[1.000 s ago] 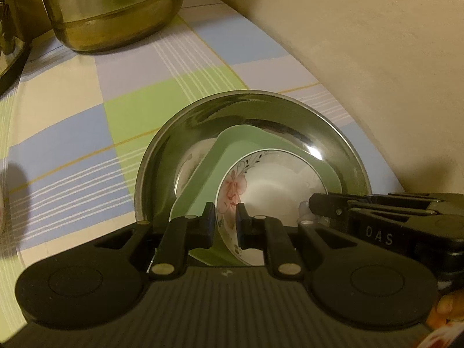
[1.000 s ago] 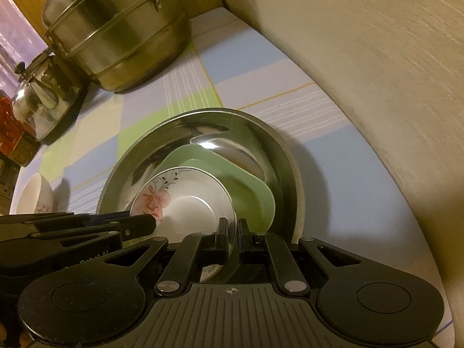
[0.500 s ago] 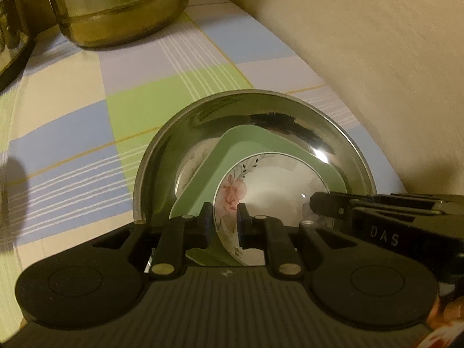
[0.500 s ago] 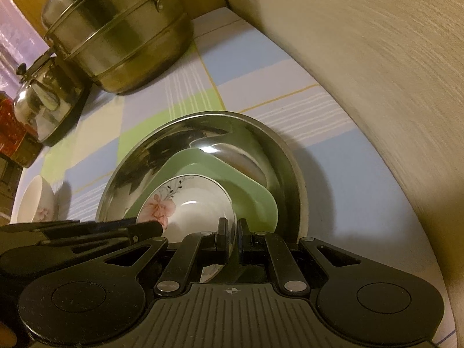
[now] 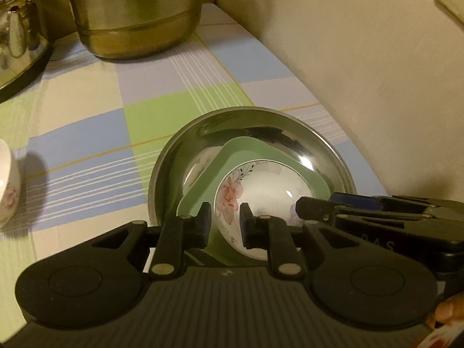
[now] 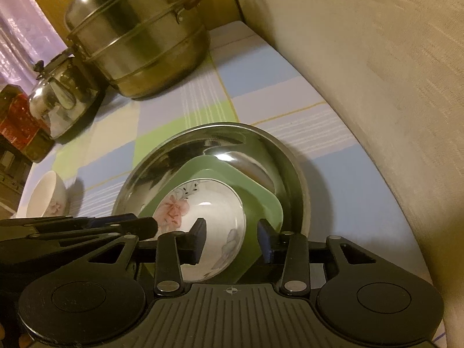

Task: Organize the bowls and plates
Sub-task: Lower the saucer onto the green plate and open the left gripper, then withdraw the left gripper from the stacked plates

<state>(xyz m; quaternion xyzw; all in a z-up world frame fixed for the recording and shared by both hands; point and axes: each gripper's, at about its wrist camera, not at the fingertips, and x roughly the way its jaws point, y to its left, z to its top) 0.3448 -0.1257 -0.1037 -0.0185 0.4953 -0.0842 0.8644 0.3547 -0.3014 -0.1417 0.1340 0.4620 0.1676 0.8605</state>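
Note:
A white bowl with a pink flower [image 5: 261, 191] [image 6: 208, 203] sits on a green square plate [image 5: 246, 148] [image 6: 261, 197], and that plate lies inside a wide steel dish [image 5: 261, 116] [image 6: 220, 126]. My left gripper [image 5: 225, 223] straddles the bowl's left rim; its jaws are opening and the pads stand a little off the rim. My right gripper [image 6: 232, 232] is also opening, wide apart, with the bowl's right rim and the green plate's edge loose between its fingers. Each view shows the other gripper's fingers from the side.
A second flowered bowl [image 5: 7, 191] [image 6: 46, 197] stands on the checked tablecloth to the left. A tall steel steamer pot [image 5: 136, 23] [image 6: 139, 43] and a kettle [image 6: 58, 98] are at the back. A beige wall [image 5: 362, 58] runs close along the right.
The right jaws went from shut on the bowl's rim to wide apart. The left jaws widened a little, and the left gripper lifted back, showing more of the pot and the second bowl.

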